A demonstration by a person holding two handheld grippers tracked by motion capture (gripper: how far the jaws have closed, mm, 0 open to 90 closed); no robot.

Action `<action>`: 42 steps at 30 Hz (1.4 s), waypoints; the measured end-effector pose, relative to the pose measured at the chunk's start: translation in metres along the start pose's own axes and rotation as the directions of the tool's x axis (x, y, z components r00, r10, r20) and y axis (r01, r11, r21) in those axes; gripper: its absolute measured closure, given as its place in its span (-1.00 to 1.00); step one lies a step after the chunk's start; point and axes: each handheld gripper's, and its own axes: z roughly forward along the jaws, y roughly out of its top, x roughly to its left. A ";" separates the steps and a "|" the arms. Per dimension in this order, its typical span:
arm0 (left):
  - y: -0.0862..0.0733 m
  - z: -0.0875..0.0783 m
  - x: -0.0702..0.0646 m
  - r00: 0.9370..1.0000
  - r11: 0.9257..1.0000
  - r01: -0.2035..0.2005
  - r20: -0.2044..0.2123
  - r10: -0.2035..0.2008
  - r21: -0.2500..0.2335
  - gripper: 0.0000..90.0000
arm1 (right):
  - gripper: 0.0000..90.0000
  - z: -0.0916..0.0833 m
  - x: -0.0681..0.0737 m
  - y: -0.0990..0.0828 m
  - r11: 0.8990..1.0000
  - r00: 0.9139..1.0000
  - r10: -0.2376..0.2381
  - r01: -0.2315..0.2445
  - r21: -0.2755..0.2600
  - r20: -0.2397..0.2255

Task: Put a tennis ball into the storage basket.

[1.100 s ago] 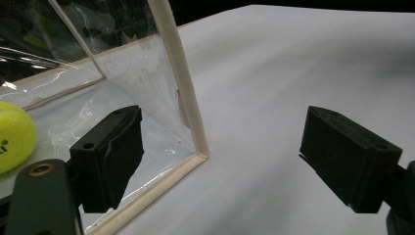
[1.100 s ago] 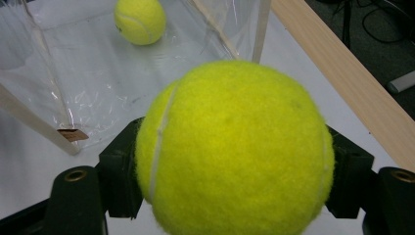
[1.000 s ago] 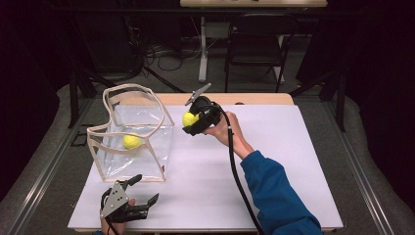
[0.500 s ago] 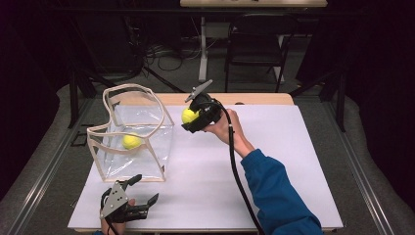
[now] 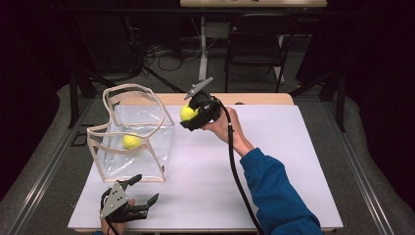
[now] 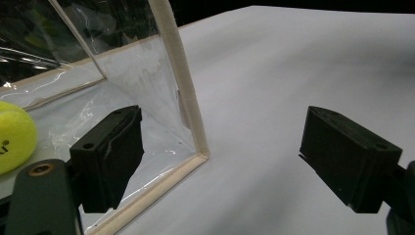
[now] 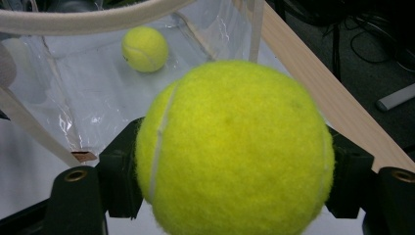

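A: Biggest first. White table (image 5: 293, 161) carries everything. Clear bag (image 5: 134, 142) with cream trim sits on its left half, upright, mouth open to the top, handles arching above the rim.

B: High view vs the gripper views?

A: High view gives the layout: right gripper (image 5: 188, 115) held up above the table, just right of the bag's top edge, blue sleeve (image 5: 279, 196) coming in from bottom right. Left gripper (image 5: 142, 193) is low at the near table edge, just in front of the bag's near corner. Right gripper view adds the grip detail: held tennis ball (image 7: 235, 147) clamped between both pads, seam curving down its left side. Left gripper view adds the bag's bottom corner seam (image 6: 195, 147) close up, between its jaws but touching neither.

B: Tong states?

A: Right is clenched on the held tennis ball. Left is released, jaws wide, nothing in them.

B: Orientation of the ball?

A: Round, so no long axis. The right gripper itself aims left toward the bag, tilted slightly down.

B: Anything else, anything in the way?

A: Second tennis ball (image 5: 130, 141) lies on the bag floor, near the middle. The near handle strap (image 7: 88, 19) crosses between the held tennis ball and the bag interior in the right gripper view. Dark chair (image 5: 257, 44) and cables on the floor behind the table, well apart.
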 end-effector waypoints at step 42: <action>0.000 -0.001 0.000 1.000 1.000 0.001 -0.001 -0.001 -0.003 -0.65 | -0.43 -0.014 0.003 0.014 0.996 1.000 0.001 0.001 -0.091 0.019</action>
